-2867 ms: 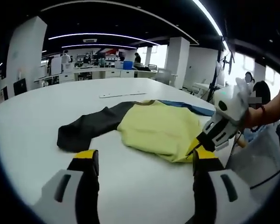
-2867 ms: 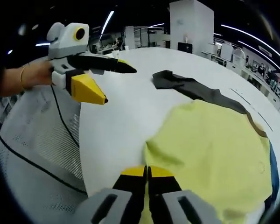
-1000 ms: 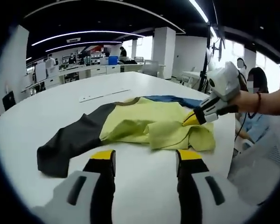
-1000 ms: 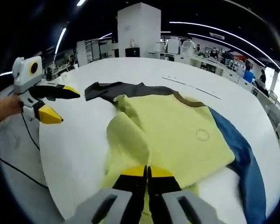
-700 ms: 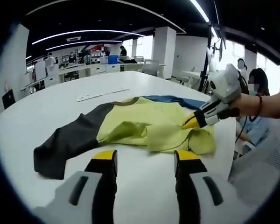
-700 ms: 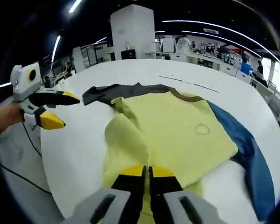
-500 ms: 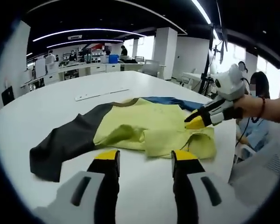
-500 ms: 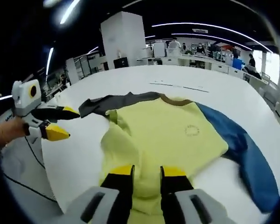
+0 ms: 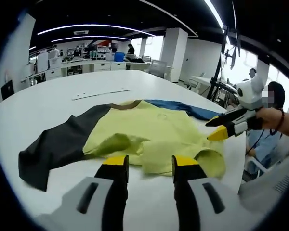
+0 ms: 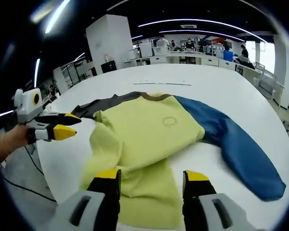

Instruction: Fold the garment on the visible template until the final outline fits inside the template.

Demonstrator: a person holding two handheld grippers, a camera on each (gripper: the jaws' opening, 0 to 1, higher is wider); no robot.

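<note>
Two gaping tools over garment hem, table edge near.

Left gripper has its two yellow-tipped jaws spread with a clear gap between them and nothing pinched, and from the right gripper view you can see it held out sideways by a hand at the left edge, jaws slightly parted. Right gripper is spread wide too, gripping nothing. In the left gripper view it comes in from the right with parted jaws pointing left, held by a hand with a bracelet on the wrist.
</note>
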